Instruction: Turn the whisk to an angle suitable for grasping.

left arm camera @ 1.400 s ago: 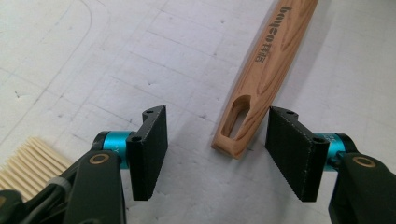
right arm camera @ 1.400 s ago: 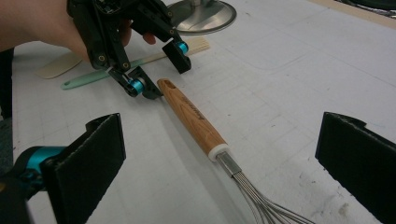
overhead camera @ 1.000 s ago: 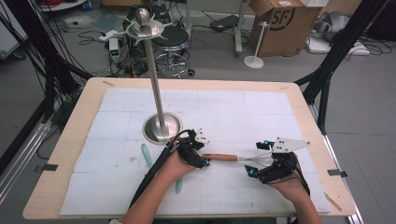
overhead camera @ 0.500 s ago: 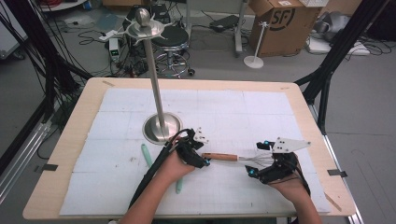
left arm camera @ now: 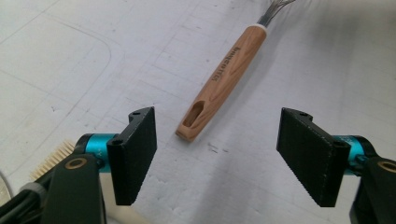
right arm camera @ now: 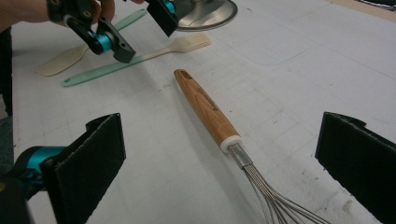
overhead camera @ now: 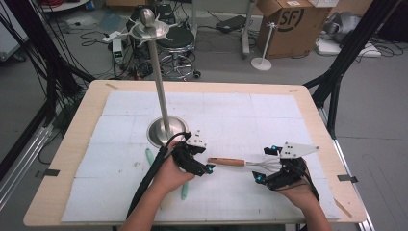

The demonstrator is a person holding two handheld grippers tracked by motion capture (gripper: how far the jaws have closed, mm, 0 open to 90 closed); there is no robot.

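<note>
On the white mat (overhead camera: 231,115), the whisk (overhead camera: 243,163) lay flat between the 2 grippers, its wooden handle end toward the left gripper (left arm camera: 217,147), wires toward the right gripper (right arm camera: 219,179); both sets of jaws stood spread, touching nothing

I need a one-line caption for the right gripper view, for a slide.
Right gripper with jaws open astride a wooden-handled whisk lying on the white mat.

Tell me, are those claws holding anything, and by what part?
Nothing. Both the left gripper and right gripper are open, the whisk lying free between them.
</note>
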